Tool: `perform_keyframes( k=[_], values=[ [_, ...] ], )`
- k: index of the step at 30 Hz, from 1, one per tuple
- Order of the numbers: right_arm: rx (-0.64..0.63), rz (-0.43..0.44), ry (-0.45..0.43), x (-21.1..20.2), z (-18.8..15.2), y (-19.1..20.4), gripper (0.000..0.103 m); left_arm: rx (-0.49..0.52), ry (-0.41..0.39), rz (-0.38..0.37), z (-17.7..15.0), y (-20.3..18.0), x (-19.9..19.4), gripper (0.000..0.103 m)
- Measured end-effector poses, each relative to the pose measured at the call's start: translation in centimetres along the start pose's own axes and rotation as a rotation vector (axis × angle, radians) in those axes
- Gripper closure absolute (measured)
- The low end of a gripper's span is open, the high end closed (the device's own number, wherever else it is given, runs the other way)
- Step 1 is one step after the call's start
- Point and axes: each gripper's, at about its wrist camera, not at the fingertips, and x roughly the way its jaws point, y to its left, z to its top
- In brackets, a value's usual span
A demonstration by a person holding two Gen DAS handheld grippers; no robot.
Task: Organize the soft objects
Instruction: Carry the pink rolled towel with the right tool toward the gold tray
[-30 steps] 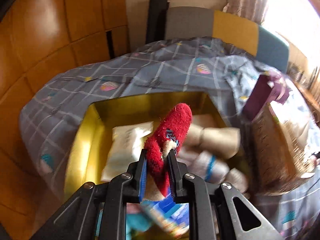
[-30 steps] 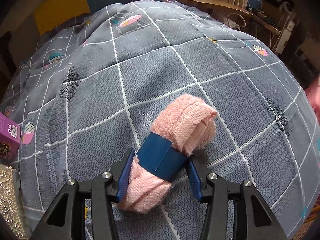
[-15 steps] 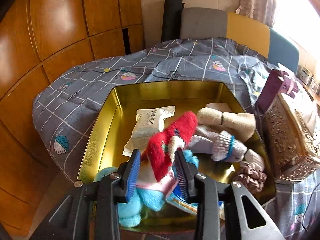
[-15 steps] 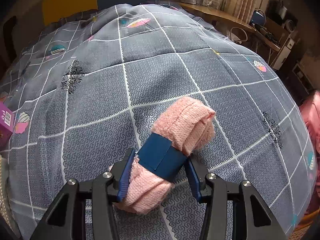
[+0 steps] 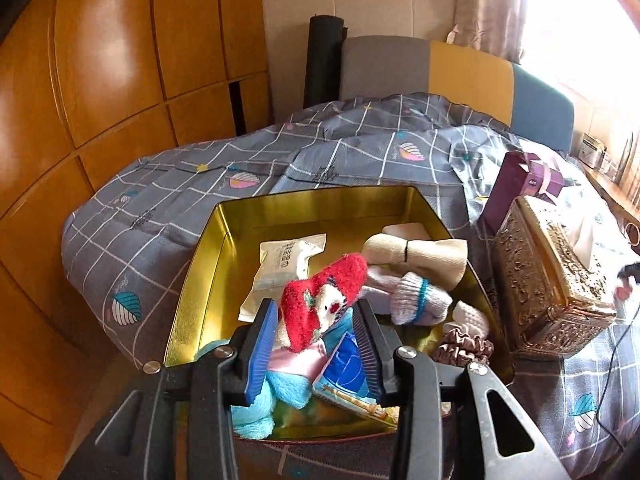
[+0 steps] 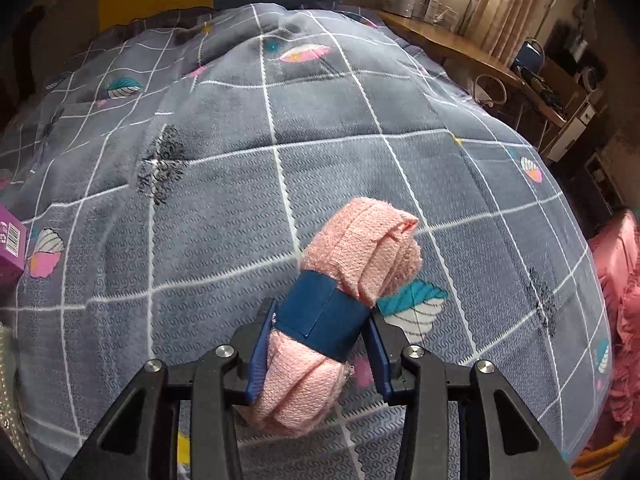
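- Left gripper (image 5: 316,344): fingers spread, no longer pinching. The red sock (image 5: 320,300) sits loose between them, resting on the pile at the near end of the gold tin (image 5: 208,264).
- A second ago those fingers were clamped tight on the sock, held above the tin. The sock is now released; it counts as put away.
- The tin looks smaller and further off than before, so the left gripper is backing off from it.
- Also in the tin: white packet (image 5: 284,268) at 11 o'clock of the sock, cream bundle (image 5: 416,252) at 2 o'clock, brown scrunchie (image 5: 464,348) at 4 o'clock, blue fluffy item (image 5: 256,412) at 7 o'clock.
- Right gripper (image 6: 320,354): fingers closing on the pink towel roll (image 6: 360,256), pads on either side of its blue paper band (image 6: 324,316), touching it.
- The roll is on the grey quilt (image 6: 200,240), or just off it; cannot tell which.
- Against the earlier frame, the right fingers have narrowed, and a teal shell print shows at 4 o'clock of the roll; view has shifted.
- Judgement: the roll is next for the tin.
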Motion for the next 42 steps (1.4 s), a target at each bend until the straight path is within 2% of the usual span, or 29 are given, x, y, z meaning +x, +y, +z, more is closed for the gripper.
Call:
perform_keyframes(
  k=[10,17,27,42],
  values=[
    [-0.166,0.101,-0.144,-6.3,6.0,8.7,0.061,0.012,-0.010,-0.020,-0.2,-0.1,-0.6,0.064],
    [-0.258,0.154,-0.236,-10.8,8.3,13.8,0.061,0.018,-0.004,-0.030,-0.4,-0.3,-0.6,0.064],
    [-0.418,0.274,-0.333,-15.8,6.8,20.4,0.061,0.023,-0.014,-0.035,-0.5,-0.4,-0.9,0.064],
    [-0.583,0.402,-0.420,-20.8,3.5,26.5,0.061,0.034,-0.009,-0.044,-0.7,-0.7,-1.0,0.064]
  ],
)
